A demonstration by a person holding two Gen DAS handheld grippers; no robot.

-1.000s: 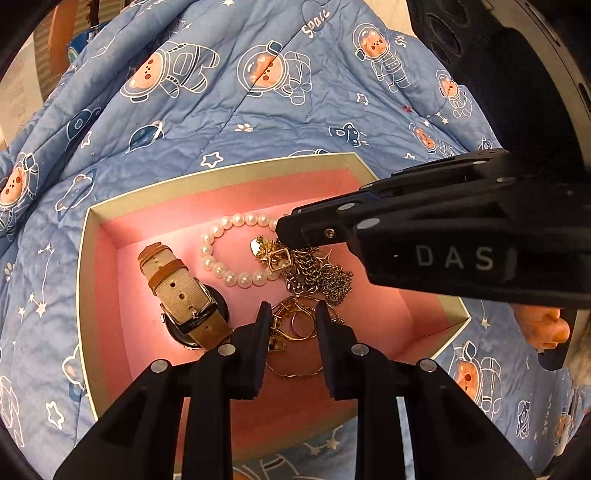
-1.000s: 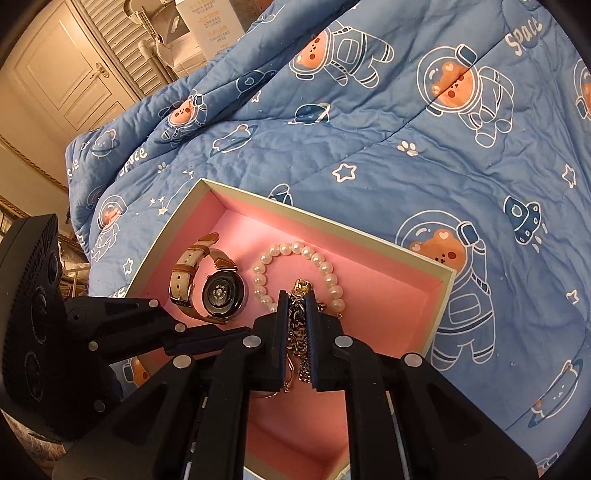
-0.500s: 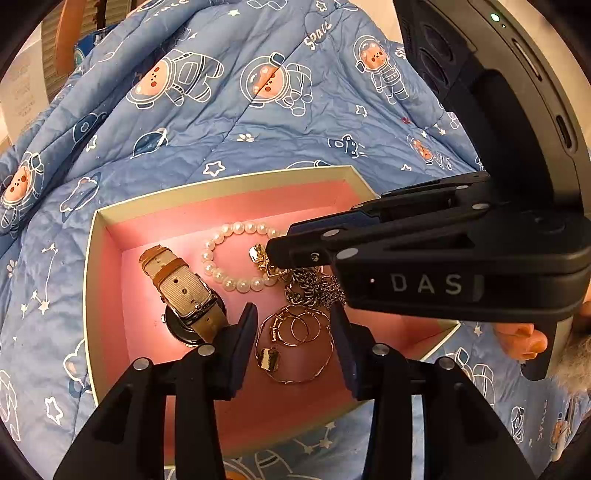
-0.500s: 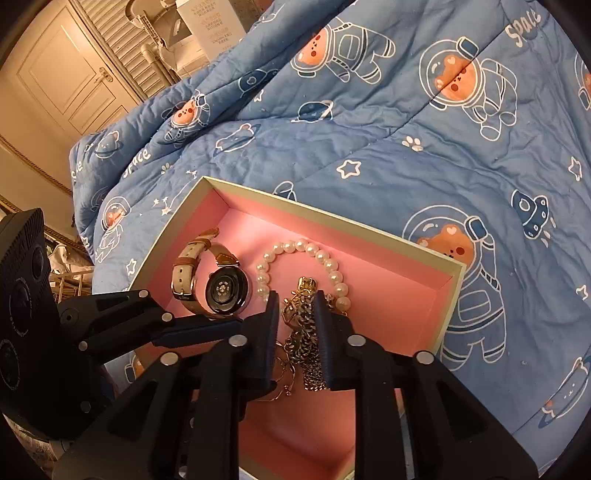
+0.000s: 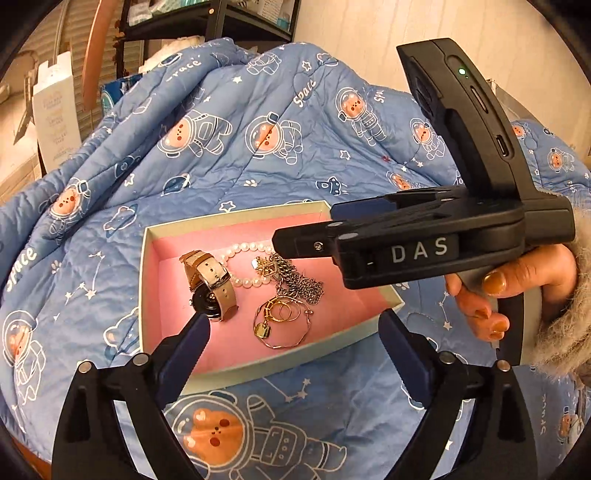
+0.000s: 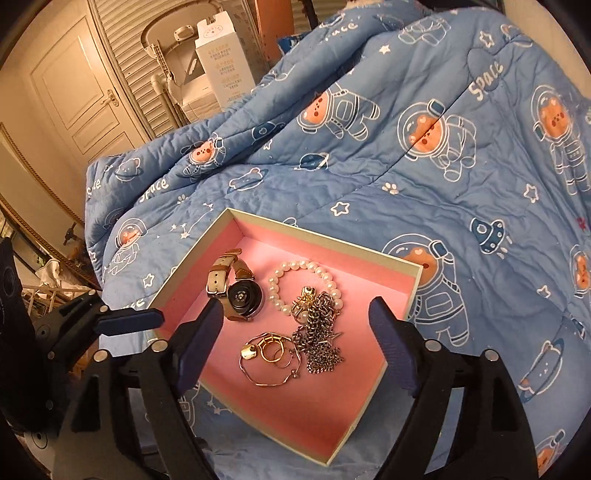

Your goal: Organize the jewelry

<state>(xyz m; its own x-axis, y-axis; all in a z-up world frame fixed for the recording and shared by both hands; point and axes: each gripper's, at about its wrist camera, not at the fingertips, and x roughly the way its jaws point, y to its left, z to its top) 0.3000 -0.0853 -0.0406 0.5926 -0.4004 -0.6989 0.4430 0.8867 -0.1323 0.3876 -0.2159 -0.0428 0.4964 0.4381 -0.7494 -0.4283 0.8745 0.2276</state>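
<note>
A pink-lined box (image 5: pixel 147 280) (image 6: pixel 417 291) lies on a blue quilt. In it are a beige-strap watch (image 5: pixel 212 288) (image 6: pixel 236 291), a pearl bracelet (image 5: pixel 247 282) (image 6: pixel 295 267), a silver chain (image 5: pixel 303 284) (image 6: pixel 321 343) and gold rings with a thin bangle (image 5: pixel 280 325) (image 6: pixel 269 358). My left gripper (image 5: pixel 293 338) is open and empty above the box's near edge. My right gripper (image 6: pixel 297 328) is open and empty above the box; in the left wrist view (image 5: pixel 406 236) it hangs over the box's right side.
The blue astronaut-print quilt (image 5: pixel 258 155) (image 6: pixel 424 166) covers the bed all around the box. A white carton (image 6: pixel 221 66) and a white door (image 6: pixel 77 96) stand beyond the bed's far edge. A shelf (image 5: pixel 207 18) stands behind the bed.
Both grippers opened wide and pulled back up from the box. The right one let go of the silver chain, which now lies in the box beside the gold rings.
</note>
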